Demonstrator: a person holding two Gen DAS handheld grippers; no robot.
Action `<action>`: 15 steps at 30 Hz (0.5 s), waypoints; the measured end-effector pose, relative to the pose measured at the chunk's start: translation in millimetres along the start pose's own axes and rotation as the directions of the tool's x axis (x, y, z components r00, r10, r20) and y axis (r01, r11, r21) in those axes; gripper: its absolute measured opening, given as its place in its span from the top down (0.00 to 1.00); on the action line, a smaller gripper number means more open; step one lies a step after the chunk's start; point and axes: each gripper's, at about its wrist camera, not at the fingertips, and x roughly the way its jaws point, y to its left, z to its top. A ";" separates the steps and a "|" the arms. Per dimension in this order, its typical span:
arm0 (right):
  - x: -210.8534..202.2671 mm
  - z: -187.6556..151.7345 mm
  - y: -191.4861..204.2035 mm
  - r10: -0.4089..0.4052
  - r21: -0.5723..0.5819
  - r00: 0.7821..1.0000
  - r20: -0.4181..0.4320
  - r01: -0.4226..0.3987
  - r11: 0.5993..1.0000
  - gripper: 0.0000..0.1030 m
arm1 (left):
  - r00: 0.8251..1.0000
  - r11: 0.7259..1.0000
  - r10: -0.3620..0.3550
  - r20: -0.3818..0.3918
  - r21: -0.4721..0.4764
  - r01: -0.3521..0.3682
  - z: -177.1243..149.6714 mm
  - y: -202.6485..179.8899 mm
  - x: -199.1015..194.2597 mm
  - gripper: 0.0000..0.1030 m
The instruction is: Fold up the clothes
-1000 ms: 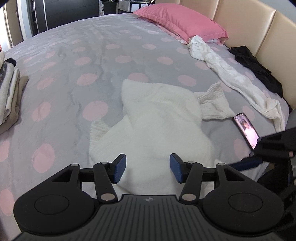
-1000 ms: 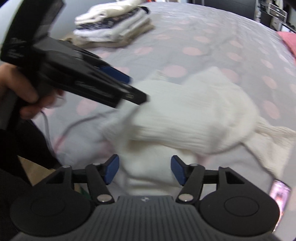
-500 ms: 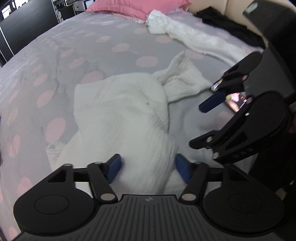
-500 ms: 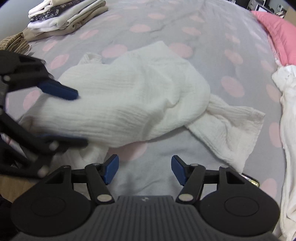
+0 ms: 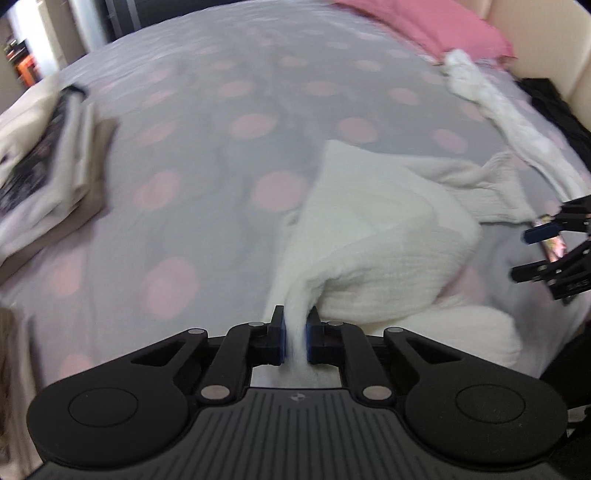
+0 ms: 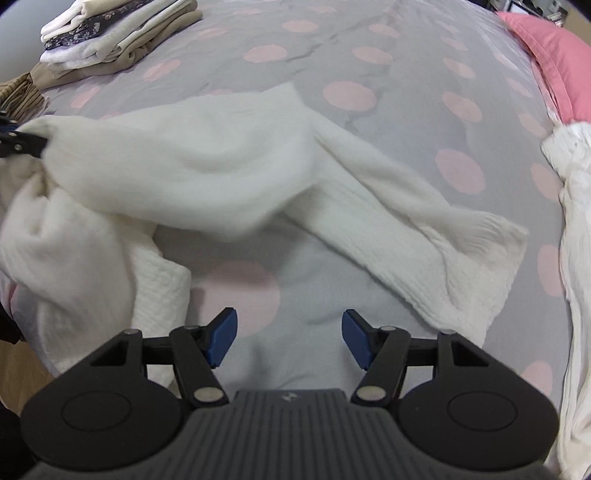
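- The bed (image 6: 369,48), grey cover w/ pink dots, is your work surface; it fills both views.
- The white garment (image 6: 207,162) lies crumpled in the near middle of the bed, one sleeve (image 6: 436,243) stretched out to the right and near side. In the left wrist view the same garment (image 5: 388,229) sits right of centre.
- A stack of folded clothes (image 6: 110,33) is at the far left, well apart from the garment. I judge these are finished pieces, so this garment is the one in hand.
- Another white cloth (image 6: 576,221) waits at the right edge, near the pink pillow (image 6: 554,55).
- Your left gripper (image 5: 294,338) has just been closing and now pinches a bunch of the garment's fabric; the pads press on it from both sides.
- Your right gripper (image 6: 288,336) stands wide, nothing between the jaws, only bare cover below it, just beside the sleeve.
- Step, as I judge: grasp and spread, fold not yet begun.
- Next move prob. needs a 2nd grip w/ the right gripper on an edge or the sleeve, then pull apart to flatten. Take care not to catch the cover too.
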 end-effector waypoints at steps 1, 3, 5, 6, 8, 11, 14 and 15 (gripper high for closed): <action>1.5 4.2 1.6 0.001 -0.014 1.000 0.004 -0.001 1.000 0.36 | 1.000 1.000 0.020 -0.008 -0.014 -0.020 -2.4 11.0 0.3 0.93; 4.4 13.6 5.6 0.007 -0.043 1.000 0.015 -0.006 0.999 0.36 | 0.998 0.997 0.058 -0.026 -0.040 -0.059 -6.4 31.8 2.3 0.93; 7.2 23.4 10.0 0.016 -0.066 1.000 0.027 -0.014 0.998 0.36 | 0.995 0.993 0.093 -0.045 -0.065 -0.096 -9.0 51.6 7.8 0.93; 8.7 28.5 13.0 0.020 -0.078 0.999 0.032 -0.018 0.997 0.36 | 0.992 0.991 0.109 -0.058 -0.075 -0.113 -9.8 59.6 12.3 0.93; 12.1 38.2 21.0 0.035 -0.108 0.998 0.045 -0.030 0.994 0.36 | 0.987 0.985 0.137 -0.089 -0.090 -0.145 -11.1 73.2 23.0 0.93; 19.8 51.9 35.3 0.056 -0.161 0.997 0.056 -0.046 0.986 0.36 | 0.983 0.981 0.137 -0.123 -0.119 -0.152 -11.6 86.4 38.2 0.91; 29.1 63.7 49.9 0.085 -0.209 0.994 0.066 -0.070 0.975 0.37 | 0.987 0.984 0.132 -0.093 -0.111 -0.142 -12.2 82.5 36.2 0.85; 32.3 67.6 54.9 0.095 -0.230 0.993 0.069 -0.077 0.970 0.37 | 0.988 0.986 0.132 -0.080 -0.094 -0.139 -12.4 78.5 33.0 0.83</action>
